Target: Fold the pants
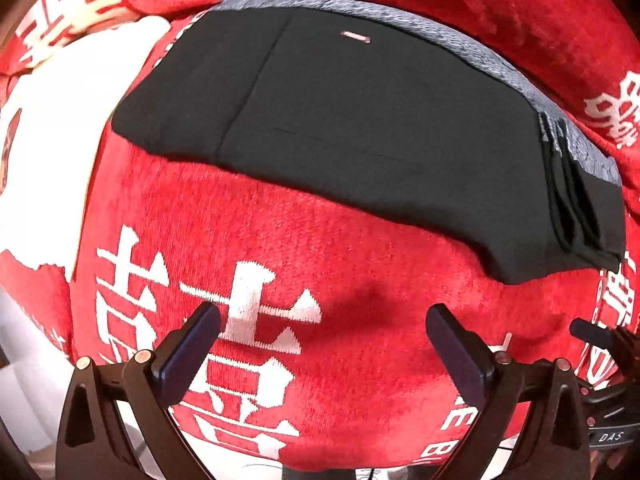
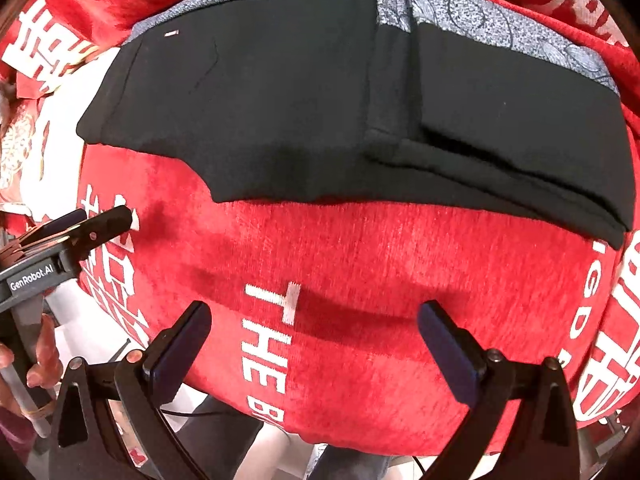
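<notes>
Black pants (image 1: pixel 360 128) are lying folded ahead of both hand-held grippers.
Their long axis is running left to right across the red blanket (image 1: pixel 340 280); left hand-held gripper (image 1: pixel 322 332) and right hand-held gripper (image 2: pixel 314 328) are hovering short of the near edge, fingers spread, gripping nothing, about equally near.

The grey patterned cloth (image 2: pixel 460 12) lies mostly hidden under the black pants (image 2: pixel 280 100); only its far strip shows. The red blanket (image 1: pixel 340 280) runs past every edge in both views, and its white lettering (image 2: pixel 264 352) is cut off at the near edge and partly covered by the fingers (image 2: pixel 180 348). The left gripper (image 2: pixel 102 220) enters the right wrist view only partly, with the spread of its fingers unclear there. The pants' small label (image 1: pixel 355 37) is too small to read.
</notes>
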Available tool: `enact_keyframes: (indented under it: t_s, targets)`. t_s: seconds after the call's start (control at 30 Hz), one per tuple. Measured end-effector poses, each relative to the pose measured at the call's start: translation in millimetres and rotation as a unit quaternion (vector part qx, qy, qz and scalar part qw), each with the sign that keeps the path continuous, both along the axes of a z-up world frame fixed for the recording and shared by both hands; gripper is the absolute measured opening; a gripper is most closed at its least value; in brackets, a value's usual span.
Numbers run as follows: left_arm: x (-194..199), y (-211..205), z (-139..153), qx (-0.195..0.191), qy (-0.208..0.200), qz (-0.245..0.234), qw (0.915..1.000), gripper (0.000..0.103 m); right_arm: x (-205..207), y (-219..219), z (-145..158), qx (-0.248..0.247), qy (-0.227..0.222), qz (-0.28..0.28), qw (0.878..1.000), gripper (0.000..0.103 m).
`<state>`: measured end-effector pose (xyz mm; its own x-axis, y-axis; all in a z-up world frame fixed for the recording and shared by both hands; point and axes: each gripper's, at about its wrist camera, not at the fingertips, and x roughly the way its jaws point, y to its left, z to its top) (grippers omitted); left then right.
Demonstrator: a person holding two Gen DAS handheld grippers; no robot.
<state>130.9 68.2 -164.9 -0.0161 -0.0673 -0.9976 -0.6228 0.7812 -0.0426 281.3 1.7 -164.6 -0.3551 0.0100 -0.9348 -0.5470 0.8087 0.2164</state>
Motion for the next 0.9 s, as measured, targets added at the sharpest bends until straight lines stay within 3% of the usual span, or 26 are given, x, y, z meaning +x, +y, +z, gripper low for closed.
enact_keyframes:
  t_s: [0.17, 0.9]
  targets:
    - [-9, 9, -11, -0.041, -0.001, 0.024, 0.9989, 0.103, -2, -1, -1, -0.003, 0.0, -0.005, 1.0, 0.103]
    - [-8, 33, -24, -0.031, 0.017, 0.034, 0.9988, 0.103, -3, 15, -3, 0.0, -0.001, 0.0, 1.0, 0.103]
